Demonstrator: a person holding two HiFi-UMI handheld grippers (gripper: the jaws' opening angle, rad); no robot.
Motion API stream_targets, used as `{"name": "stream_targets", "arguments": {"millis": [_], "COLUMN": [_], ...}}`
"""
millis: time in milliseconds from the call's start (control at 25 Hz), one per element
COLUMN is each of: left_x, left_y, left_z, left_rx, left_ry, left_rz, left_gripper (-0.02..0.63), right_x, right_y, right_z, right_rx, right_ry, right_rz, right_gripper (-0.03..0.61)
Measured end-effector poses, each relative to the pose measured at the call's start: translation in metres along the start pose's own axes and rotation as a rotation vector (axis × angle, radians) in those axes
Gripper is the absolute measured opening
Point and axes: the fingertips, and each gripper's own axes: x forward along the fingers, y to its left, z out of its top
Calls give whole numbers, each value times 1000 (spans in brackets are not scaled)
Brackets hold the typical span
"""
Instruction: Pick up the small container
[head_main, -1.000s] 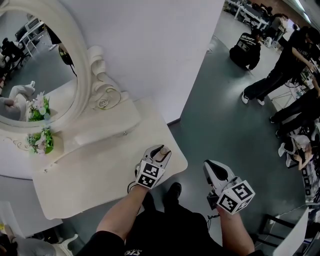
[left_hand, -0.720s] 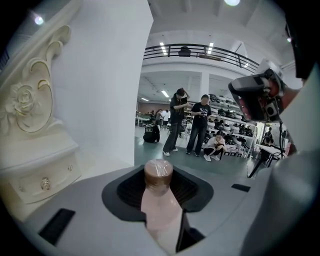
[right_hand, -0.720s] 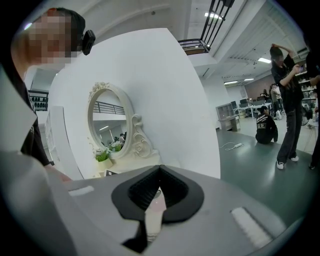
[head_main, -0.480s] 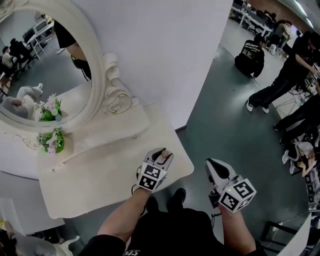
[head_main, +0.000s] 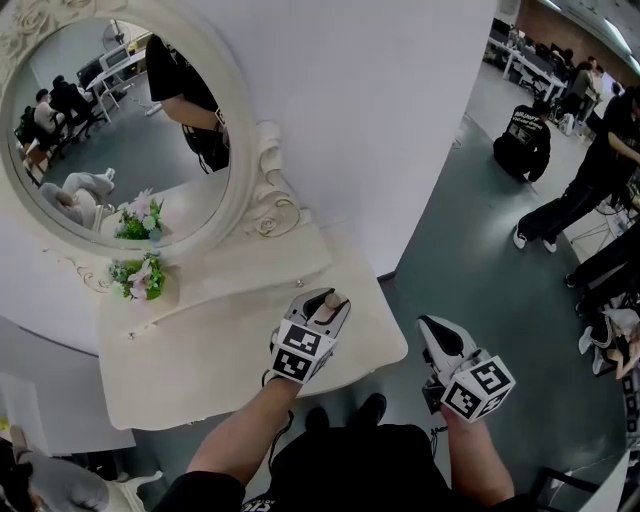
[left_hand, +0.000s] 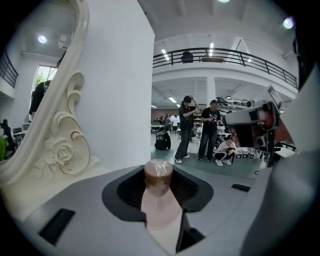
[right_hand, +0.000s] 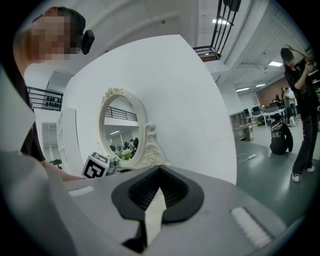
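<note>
1. Left tongs (head_main: 322, 305) are clenched on the small container (left_hand: 158, 176). It is a brown cylinder with a clear wrapped top, upright between the dark pads.
2. In the head view the container sits in the left tongs over the right end of the bench (head_main: 200, 360), near its front edge.
3. Right tongs (head_main: 437, 337) are off the bench's right edge, over the floor (head_main: 480, 260). The tips are closed together with nothing between them.
4. The bench is cream-white, with a raised shelf at the back.
5. A flower bunch (head_main: 140, 277) stands on the bench's left rear, just below the mirror (head_main: 120, 150).
6. The oval mirror has a carved white frame and stands against the white wall.
7. People (head_main: 527, 140) stand and crouch on the floor far right.
</note>
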Motion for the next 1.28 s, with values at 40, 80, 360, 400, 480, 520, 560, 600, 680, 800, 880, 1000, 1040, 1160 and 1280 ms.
{"name": "stream_targets", "arguments": {"millis": [40, 80, 360, 400, 480, 520, 560, 600, 680, 800, 880, 1000, 1040, 1160, 1280], "left_x": [-5, -11, -57, -64, -78, -85, -92, -99, -112, -128, -138, -148, -149, -149, -144], "left_y": [4, 8, 36, 37, 40, 40, 40, 40, 39, 40, 40, 40, 38, 35, 30], "left_z": [6, 11, 43, 47, 52, 54, 55, 56, 59, 65, 69, 76, 77, 78, 75], "left_rx": [-2, -4, -28, -26, -15, -8, -2, 2, 8, 21, 20, 16, 16, 1, -22], "left_ry": [-4, -9, -49, -54, -60, -61, -61, -61, -62, -65, -75, -89, -91, -97, -97], "left_rz": [7, 16, 65, 63, 59, 56, 51, 44, 32, 38, 51, 76, 88, 118, 134], "left_gripper": [143, 143, 143, 143, 143, 143, 143, 143, 143, 143, 143, 143, 143, 143, 143], "right_x": [2, 3, 16, 17, 18, 18, 17, 15, 11, 2, -5, -13, -16, -22, -28], "right_y": [1, 2, 18, 21, 30, 35, 40, 46, 55, 64, 67, 63, 60, 50, 43], "right_z": [1, 2, 15, 19, 25, 27, 29, 31, 36, 42, 45, 51, 52, 52, 49], "right_rx": [3, 7, -30, -39, -57, -63, -67, -68, -73, -87, -97, -116, -119, -136, -154], "right_ry": [-2, -4, -24, -32, -46, -52, -56, -61, -72, -85, -91, -109, -112, -110, -100], "right_rz": [5, 9, 21, 15, 5, 2, -1, -4, -8, -7, -3, 3, 4, 12, 20], "right_gripper": [9, 9, 9, 9, 9, 9, 9, 9, 9, 9, 9, 9, 9, 9, 8]}}
